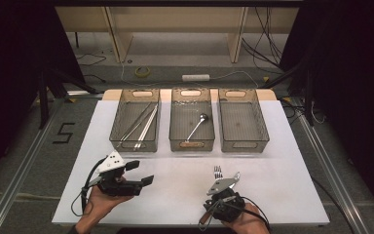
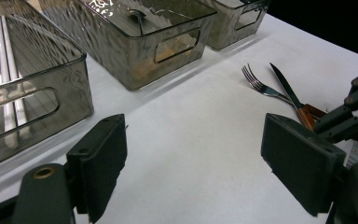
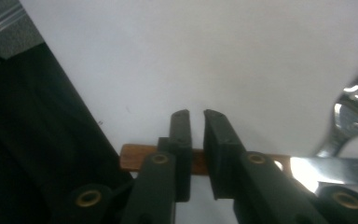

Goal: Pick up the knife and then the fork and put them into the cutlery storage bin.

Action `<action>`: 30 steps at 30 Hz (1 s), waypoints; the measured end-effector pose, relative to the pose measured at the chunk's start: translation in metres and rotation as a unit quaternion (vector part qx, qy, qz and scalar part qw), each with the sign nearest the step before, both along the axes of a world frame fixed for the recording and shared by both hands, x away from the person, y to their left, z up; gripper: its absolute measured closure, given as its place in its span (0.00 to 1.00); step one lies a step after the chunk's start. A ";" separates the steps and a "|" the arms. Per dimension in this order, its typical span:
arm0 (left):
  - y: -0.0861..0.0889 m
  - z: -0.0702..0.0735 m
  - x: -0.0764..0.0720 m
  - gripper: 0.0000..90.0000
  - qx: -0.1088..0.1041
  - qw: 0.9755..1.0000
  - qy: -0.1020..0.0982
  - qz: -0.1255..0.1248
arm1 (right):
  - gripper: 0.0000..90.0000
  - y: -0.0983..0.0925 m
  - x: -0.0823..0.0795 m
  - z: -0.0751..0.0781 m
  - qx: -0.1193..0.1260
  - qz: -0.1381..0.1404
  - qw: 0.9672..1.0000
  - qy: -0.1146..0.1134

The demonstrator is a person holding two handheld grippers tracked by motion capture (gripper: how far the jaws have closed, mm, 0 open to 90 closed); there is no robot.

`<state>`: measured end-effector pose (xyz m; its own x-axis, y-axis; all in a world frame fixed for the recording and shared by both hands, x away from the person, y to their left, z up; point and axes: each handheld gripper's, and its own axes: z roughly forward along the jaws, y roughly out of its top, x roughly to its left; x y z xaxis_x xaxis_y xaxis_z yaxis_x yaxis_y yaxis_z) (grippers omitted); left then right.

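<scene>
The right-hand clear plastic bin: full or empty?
Empty: the right-hand clear plastic bin shows only its bare floor in the high view.

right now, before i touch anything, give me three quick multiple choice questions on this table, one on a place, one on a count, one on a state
1. Where does the spoon lie?
A. in the left bin
B. in the middle bin
C. on the bare table

2. How many clear bins stand in the row?
A. two
B. four
C. three

3. How do the jaws of the left hand-held gripper stand?
A. wide apart with nothing between them
B. shut on the fork
C. shut on a bin's rim

Key:
1 B: the spoon rests on the floor of the middle bin.
2 C: a left bin, the middle one and a right bin stand side by side.
3 A: the left hand-held gripper shows bare table between its parted jaws.
</scene>
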<state>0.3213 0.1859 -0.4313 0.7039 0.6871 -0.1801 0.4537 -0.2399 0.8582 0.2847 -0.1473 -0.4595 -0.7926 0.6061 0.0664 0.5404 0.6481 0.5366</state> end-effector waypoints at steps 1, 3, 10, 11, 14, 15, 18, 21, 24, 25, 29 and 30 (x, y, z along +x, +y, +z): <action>0.000 0.000 0.000 0.24 -0.002 1.000 0.000 0.001 | 0.95 0.003 0.000 -0.001 -0.003 0.006 1.000 0.002; 0.000 0.000 0.000 0.24 0.000 1.000 0.000 0.000 | 0.98 0.007 0.000 -0.003 -0.004 0.015 1.000 0.006; 0.000 0.000 0.000 0.24 -0.002 1.000 0.000 0.001 | 1.00 0.012 -0.003 -0.007 -0.012 0.033 0.999 0.017; 0.000 0.000 0.000 0.24 -0.002 1.000 -0.001 0.002 | 1.00 0.010 -0.003 -0.006 -0.013 0.035 0.999 0.020; 0.000 0.000 0.000 0.24 -0.002 1.000 0.000 0.001 | 1.00 0.007 -0.003 -0.006 -0.018 0.041 0.999 0.028; 0.001 0.000 0.000 0.24 0.000 1.000 0.000 0.000 | 1.00 0.006 -0.004 -0.006 -0.019 0.039 0.999 0.029; 0.001 0.001 0.000 0.24 0.000 1.000 -0.001 0.000 | 1.00 0.002 -0.004 -0.005 -0.028 0.045 0.998 0.035; 0.001 0.001 0.000 0.24 -0.002 1.000 -0.001 0.001 | 1.00 -0.004 -0.004 -0.007 -0.047 0.036 0.997 0.042; 0.001 0.001 0.000 0.24 -0.003 1.000 0.000 0.001 | 1.00 -0.012 -0.002 -0.006 -0.047 0.029 0.997 0.046; 0.001 0.001 0.000 0.24 -0.004 1.000 0.000 0.000 | 1.00 -0.014 -0.001 -0.006 -0.046 0.029 0.997 0.045; 0.000 0.001 -0.001 0.24 -0.004 1.000 0.001 0.000 | 1.00 -0.019 0.002 -0.005 -0.048 0.030 0.997 0.054; 0.000 0.001 0.000 0.24 -0.005 1.000 0.001 0.001 | 1.00 -0.020 0.002 -0.005 -0.050 0.030 0.997 0.051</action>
<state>0.3209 0.1863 -0.4306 0.7028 0.6863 -0.1875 0.4554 -0.2314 0.8597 0.2865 -0.1674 -0.4648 -0.8195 0.5659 0.0899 0.5481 0.7283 0.4113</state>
